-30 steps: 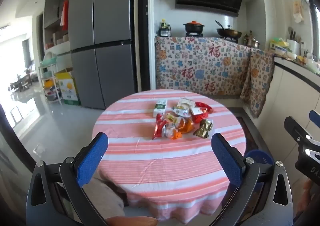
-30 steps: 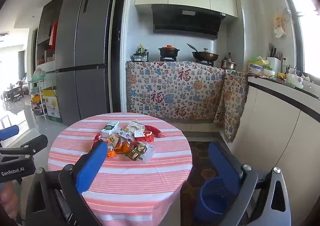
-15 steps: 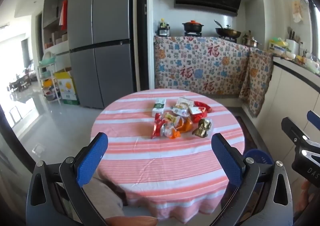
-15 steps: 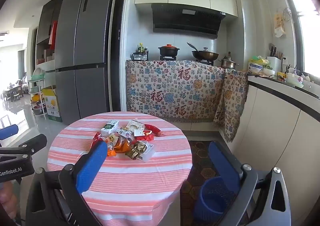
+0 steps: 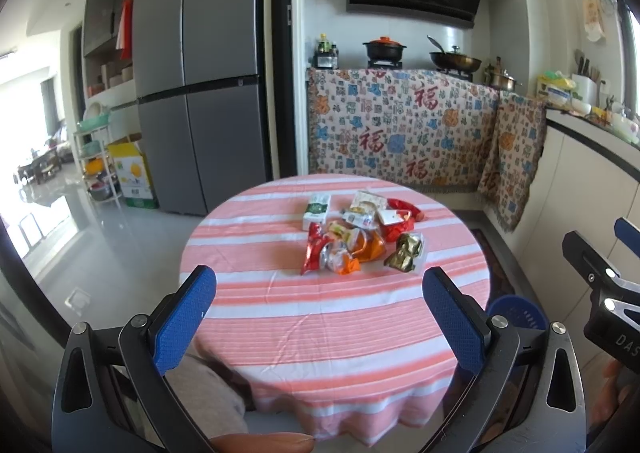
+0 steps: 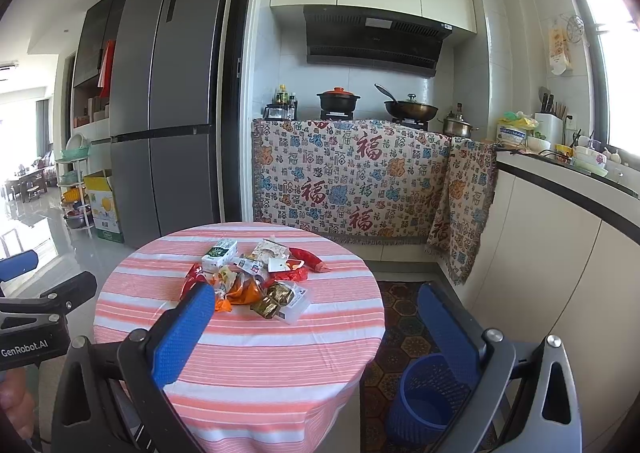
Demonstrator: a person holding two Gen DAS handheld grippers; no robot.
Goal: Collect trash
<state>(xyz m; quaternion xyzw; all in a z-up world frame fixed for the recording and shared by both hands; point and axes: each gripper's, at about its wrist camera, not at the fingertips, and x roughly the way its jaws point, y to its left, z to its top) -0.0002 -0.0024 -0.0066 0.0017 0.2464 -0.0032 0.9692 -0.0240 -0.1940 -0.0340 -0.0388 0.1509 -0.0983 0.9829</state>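
Both hand-held grippers, left and right, are wide open, empty, short of the wrapper pile mid-tabletop. Wrappers look light, crinkly, slippery: pinch a free edge, near-side first. Blue bin sits on the floor, right.

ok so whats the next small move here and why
Probably bring the left hand-held gripper forward toward the wrapper pile: both grippers are open and empty, short of the trash on the striped table, with the blue bin waiting on the floor beside it.

Bare striped tablecloth lies open before the wrapper pile.
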